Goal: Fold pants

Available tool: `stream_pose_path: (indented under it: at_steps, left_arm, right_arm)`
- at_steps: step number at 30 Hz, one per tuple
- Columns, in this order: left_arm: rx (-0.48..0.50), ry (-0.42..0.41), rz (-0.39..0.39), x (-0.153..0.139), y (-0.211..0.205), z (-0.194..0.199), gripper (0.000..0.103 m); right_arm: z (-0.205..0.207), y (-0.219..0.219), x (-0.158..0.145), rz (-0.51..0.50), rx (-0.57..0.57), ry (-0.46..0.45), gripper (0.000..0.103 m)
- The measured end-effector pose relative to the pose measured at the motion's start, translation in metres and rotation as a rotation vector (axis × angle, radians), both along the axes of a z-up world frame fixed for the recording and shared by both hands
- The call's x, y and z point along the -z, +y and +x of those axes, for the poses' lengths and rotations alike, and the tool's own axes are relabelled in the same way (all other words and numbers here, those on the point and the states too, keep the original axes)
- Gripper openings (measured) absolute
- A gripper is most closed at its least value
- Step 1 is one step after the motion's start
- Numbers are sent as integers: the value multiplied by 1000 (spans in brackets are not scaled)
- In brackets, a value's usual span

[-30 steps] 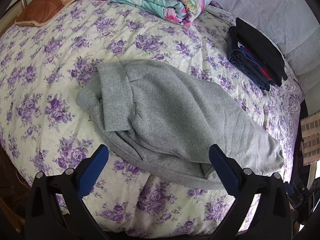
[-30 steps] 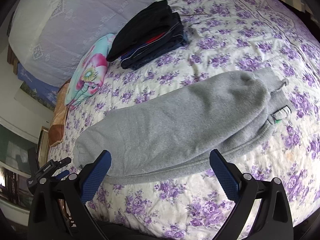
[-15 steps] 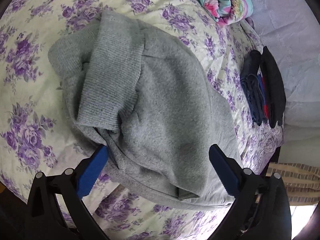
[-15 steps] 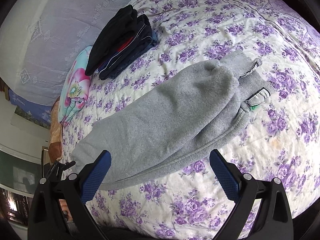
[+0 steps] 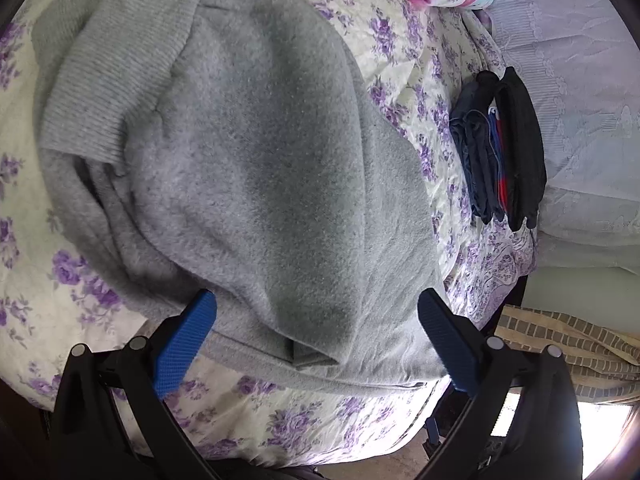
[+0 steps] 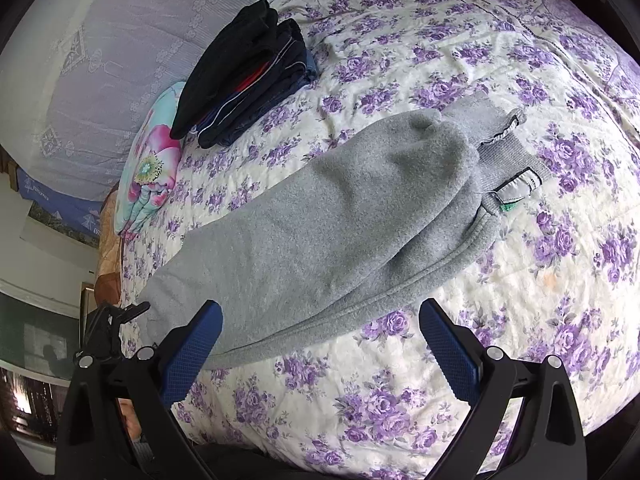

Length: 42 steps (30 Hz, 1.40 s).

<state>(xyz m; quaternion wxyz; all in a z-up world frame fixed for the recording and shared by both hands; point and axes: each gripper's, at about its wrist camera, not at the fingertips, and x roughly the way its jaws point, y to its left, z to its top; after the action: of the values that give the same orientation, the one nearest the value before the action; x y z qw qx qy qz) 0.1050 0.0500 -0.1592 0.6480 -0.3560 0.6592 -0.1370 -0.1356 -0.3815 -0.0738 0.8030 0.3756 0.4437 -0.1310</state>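
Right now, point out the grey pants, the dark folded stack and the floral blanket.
grey pants (image 6: 320, 220), right wrist view, mid-leg.
dark folded stack (image 6: 244, 76), right wrist view, top garment.
floral blanket (image 6: 150, 172), right wrist view, folded end.

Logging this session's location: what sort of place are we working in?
Most likely a home bedroom. The grey pants lie on a bed with a purple-flowered quilt, beside a stack of folded dark clothes and a folded floral blanket.
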Motion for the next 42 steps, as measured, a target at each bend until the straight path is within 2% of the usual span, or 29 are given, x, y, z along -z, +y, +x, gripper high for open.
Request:
stream_pose_path:
  at_steps: [2, 3, 4, 7, 11, 13, 15, 18, 19, 24, 28, 31, 34, 38, 42]
  left_arm:
    - [-55, -9, 4, 8, 7, 1, 98]
    - [-84, -12, -4, 11, 13, 1, 94]
    - [-124, -12, -21, 13, 21, 1, 84]
    - [-239, -9, -83, 14, 50, 8, 73]
    - [-228, -2, -40, 7, 52, 19, 57]
    - [-206, -67, -5, -9, 48, 16, 35]
    - [-172, -133, 32, -27, 45, 15, 21]
    - [-165, -178, 65, -44, 53, 16, 11]
    - [-175, -182, 73, -47, 58, 17, 10]
    - [-152, -209, 133, -58, 63, 18, 10]
    - [-140, -208, 118, -65, 65, 23, 10]
    - [-125, -228, 122, -76, 66, 30, 10]
    - [-106, -237, 128, -79, 65, 33, 10]
    - [-94, -229, 118, -75, 69, 33, 10]
    - [-96, -225, 106, -71, 75, 28, 10]
  right_arm:
    - [-2, -1, -2, -13, -6, -3, 99]
    - [-5, -3, -3, -19, -4, -8, 99]
    - [-8, -5, -4, -25, 2, -13, 99]
    - [-19, -15, -6, -45, 26, -40, 99]
    - [-23, -30, -2, -54, 42, -47, 99]
    - [-24, -37, 3, -37, 43, -54, 99]
    - [-25, -42, 8, -21, 43, -66, 99]
    - [-27, -53, 21, 15, 66, -70, 98]
    - [-28, -59, 27, 38, 87, -72, 98]
    - [-40, -86, 56, 225, 210, -159, 74]
    - [-39, -102, 74, 328, 301, -211, 69]
    - [-24, -109, 83, 325, 313, -208, 64]
    - [-5, -110, 89, 318, 295, -212, 47]
    - [11, -112, 89, 236, 250, -206, 13]
    - [-8, -107, 78, 209, 233, -223, 6]
